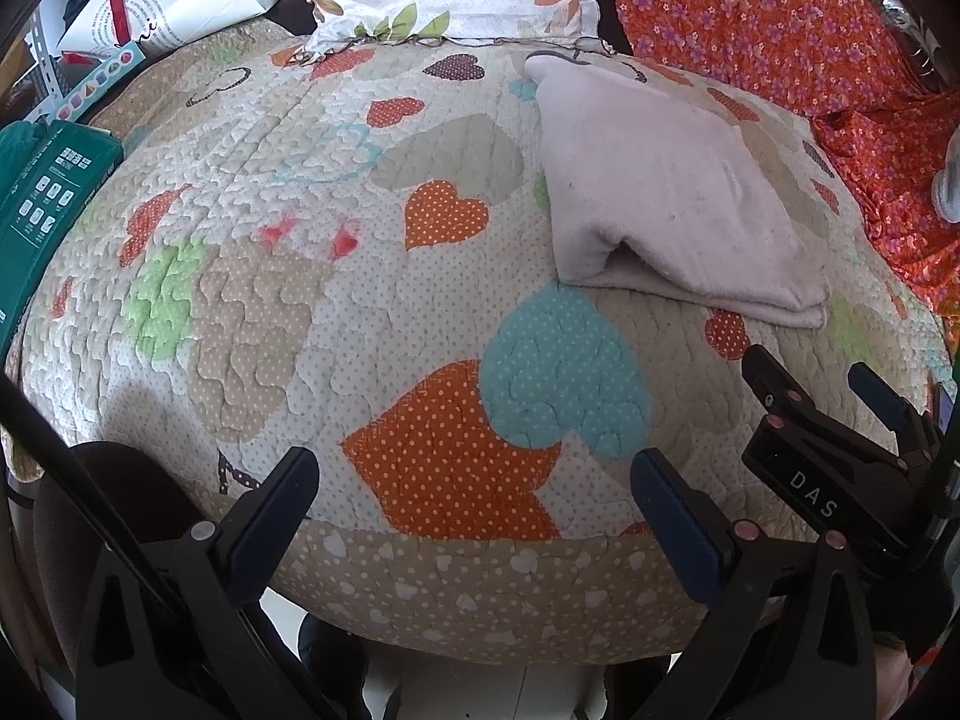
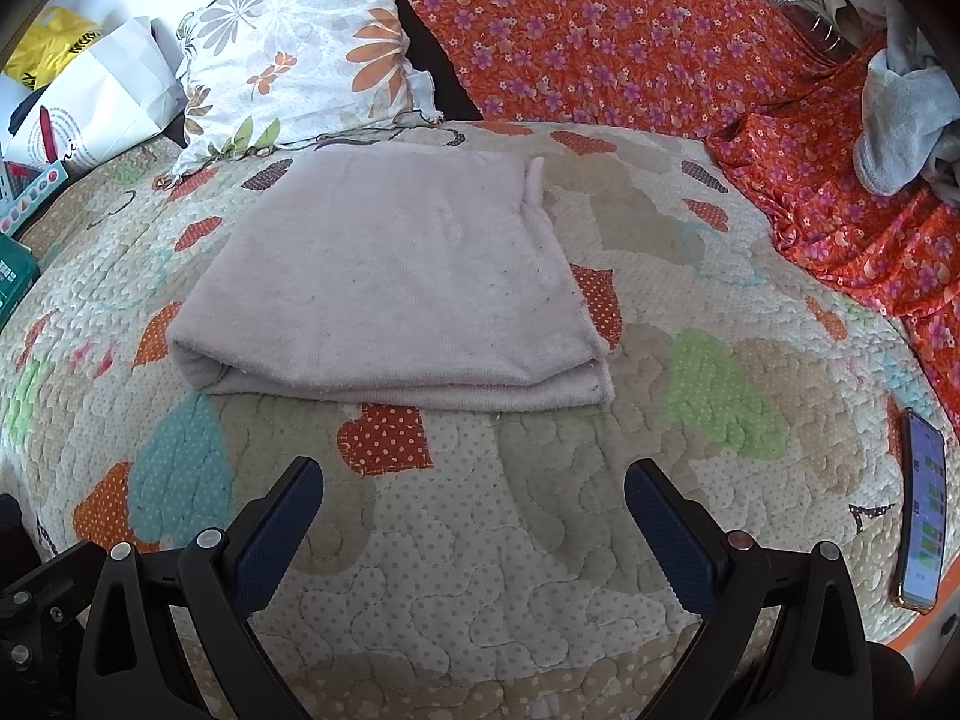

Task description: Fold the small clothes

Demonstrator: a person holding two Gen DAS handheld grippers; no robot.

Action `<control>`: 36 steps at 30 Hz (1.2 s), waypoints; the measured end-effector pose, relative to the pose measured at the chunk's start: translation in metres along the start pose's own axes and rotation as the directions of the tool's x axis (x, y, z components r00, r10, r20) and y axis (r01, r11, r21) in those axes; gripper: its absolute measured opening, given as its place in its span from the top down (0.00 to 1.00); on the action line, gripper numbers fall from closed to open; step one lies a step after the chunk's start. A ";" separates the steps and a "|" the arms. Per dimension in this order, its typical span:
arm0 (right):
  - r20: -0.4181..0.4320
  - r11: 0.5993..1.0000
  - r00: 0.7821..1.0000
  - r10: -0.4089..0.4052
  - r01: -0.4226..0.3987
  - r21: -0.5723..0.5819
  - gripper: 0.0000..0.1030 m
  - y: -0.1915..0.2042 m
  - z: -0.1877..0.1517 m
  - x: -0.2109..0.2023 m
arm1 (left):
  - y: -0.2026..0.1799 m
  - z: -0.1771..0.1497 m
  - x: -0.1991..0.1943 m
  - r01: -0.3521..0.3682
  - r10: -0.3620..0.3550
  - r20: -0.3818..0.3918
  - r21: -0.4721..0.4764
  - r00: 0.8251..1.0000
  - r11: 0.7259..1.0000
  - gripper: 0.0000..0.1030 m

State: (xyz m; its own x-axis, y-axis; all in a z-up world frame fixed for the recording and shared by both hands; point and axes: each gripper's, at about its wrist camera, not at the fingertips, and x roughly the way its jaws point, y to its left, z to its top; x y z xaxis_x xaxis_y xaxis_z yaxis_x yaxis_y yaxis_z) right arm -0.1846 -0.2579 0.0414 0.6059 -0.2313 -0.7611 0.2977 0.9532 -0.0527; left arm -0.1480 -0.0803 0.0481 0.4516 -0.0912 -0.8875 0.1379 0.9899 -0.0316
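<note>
Both my grippers, left [image 1: 474,480] and right [image 2: 474,489], hang open and empty; the cloth [image 2: 390,276] looks folded, so I'd just square its loose edges.

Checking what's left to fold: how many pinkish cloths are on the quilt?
1: the folded pinkish cloth lies mid-quilt, ahead of both open grippers. Others may be hidden.

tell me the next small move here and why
Probably bring the right gripper forward to the near edge of the folded pink cloth to fold it once more or move it aside. Both the right gripper and the left gripper are open and hold nothing, the cloth lies in a loose stack on the quilt, and it sits straight ahead of the right one.
</note>
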 end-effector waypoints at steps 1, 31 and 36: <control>-0.001 1.000 1.000 0.001 -0.001 0.000 0.01 0.000 0.000 0.001 | 0.000 0.000 0.000 0.001 -0.001 -0.001 -0.001 1.000 1.000 0.00; -0.008 1.000 1.000 0.009 -0.009 0.001 0.01 0.003 -0.001 0.002 | 0.000 -0.001 0.004 0.009 -0.009 -0.012 -0.005 1.000 1.000 0.00; -0.008 1.000 1.000 0.008 -0.008 -0.002 0.01 0.002 -0.001 0.002 | 0.001 0.000 0.006 0.013 -0.014 -0.014 -0.013 1.000 1.000 0.00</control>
State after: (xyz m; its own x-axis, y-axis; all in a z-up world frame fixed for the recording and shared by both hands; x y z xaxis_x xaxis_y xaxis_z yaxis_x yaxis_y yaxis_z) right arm -0.1833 -0.2561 0.0391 0.6020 -0.2225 -0.7668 0.2918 0.9553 -0.0482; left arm -0.1452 -0.0801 0.0433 0.4372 -0.1031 -0.8934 0.1325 0.9900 -0.0495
